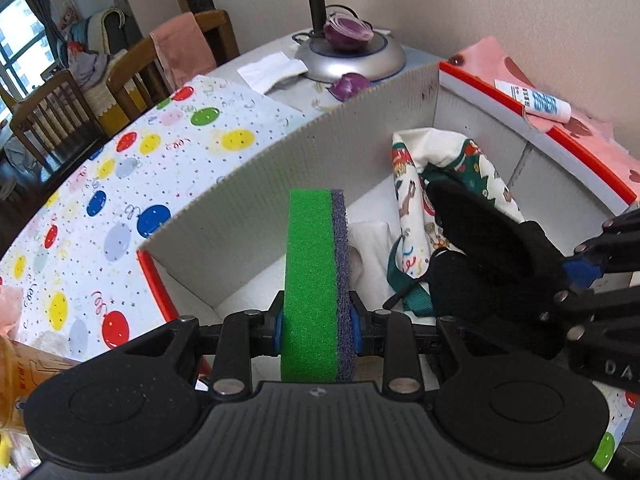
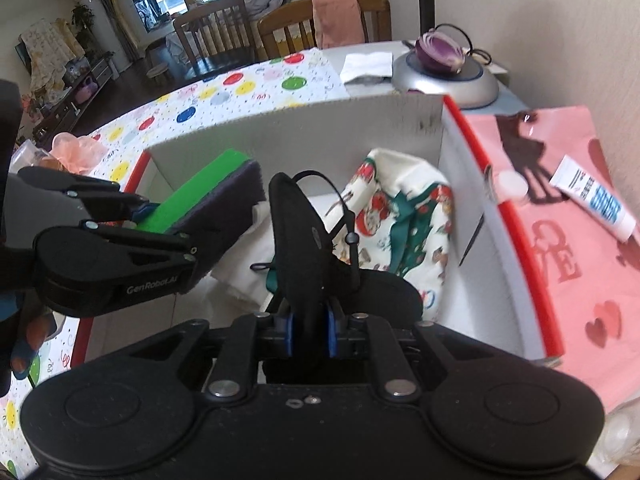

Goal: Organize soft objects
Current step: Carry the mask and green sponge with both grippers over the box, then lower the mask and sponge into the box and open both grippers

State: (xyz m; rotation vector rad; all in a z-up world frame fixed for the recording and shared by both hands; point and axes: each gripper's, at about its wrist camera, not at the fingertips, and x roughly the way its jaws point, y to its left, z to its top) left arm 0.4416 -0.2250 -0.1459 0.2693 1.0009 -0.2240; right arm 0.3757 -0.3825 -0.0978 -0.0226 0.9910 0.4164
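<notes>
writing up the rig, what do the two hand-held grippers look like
Both match: matte black plastic, two round discs flanking a ribbed centre plate, silver pivot pins on the linkage arms, blue pads on the fingers. The left hand-held gripper carries white "GenRobot.AI" lettering on its side, seen from the right wrist. The right hand-held gripper shows no cables.

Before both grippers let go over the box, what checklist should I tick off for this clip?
1. Left gripper clamped on the sponge: ok.
2. Right gripper clamped on the black eye mask: ok.
3. Both items over the open box, inside its walls: ok.
4. Free floor under the sponge: ok, pale floor and a white cloth show below it.
5. Spot under the mask free: not ok, the printed cloth lies right there; the mask would land on it.
6. Mask cord free of the fingers: cannot tell.
</notes>
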